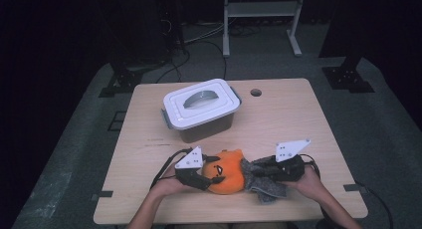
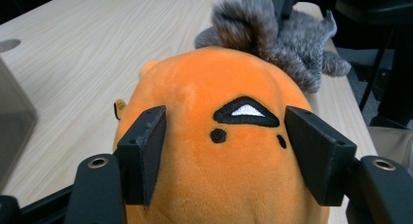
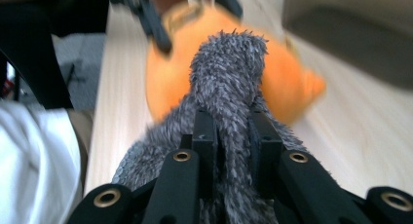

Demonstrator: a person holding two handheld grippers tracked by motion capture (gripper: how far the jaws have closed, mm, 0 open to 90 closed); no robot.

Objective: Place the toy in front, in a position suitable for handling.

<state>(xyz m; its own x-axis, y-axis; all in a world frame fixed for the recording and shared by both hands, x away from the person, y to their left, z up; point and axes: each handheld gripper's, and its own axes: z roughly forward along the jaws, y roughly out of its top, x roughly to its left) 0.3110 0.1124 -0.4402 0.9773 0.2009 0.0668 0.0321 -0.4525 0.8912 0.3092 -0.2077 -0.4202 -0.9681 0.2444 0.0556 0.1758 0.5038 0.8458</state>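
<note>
Left gripper: jaws straddle orange plush, grip unclear
Right gripper: clenched on grey fur
Writing: none legible

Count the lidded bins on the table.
1: the white-lidded bin stands at the table's far left-centre, beyond the orange plush. No other shows.

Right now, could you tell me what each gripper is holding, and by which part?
The right gripper pinches the plush toy's grey furry part. The left gripper straddles its orange head; grip unclear.
</note>
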